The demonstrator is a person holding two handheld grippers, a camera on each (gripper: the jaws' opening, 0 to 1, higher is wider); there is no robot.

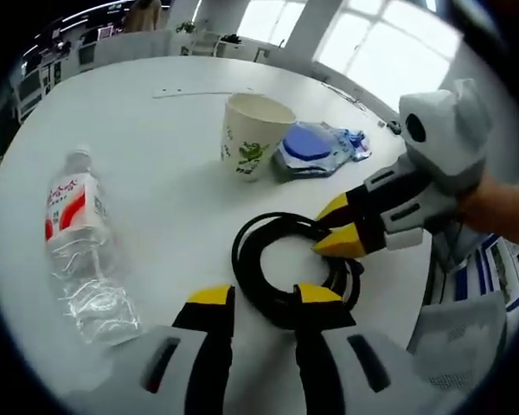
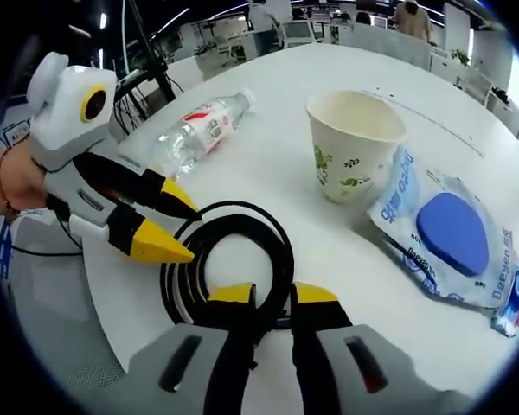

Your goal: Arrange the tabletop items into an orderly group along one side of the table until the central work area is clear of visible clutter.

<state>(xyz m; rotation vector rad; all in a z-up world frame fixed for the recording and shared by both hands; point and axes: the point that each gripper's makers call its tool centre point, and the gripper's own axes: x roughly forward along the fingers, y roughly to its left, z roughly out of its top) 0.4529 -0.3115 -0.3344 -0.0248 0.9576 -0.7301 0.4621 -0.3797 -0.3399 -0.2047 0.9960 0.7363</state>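
White table [image 1: 156, 156], both tools' jaws seemingly astride the black cable coil [image 1: 281, 264].

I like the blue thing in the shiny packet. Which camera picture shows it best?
The right gripper view. There the blue packet lies close and flat beside the paper cup, so its blue oval and the writing on its wrapper show. In the left gripper view the packet is farther off, smaller, and partly behind the cup.
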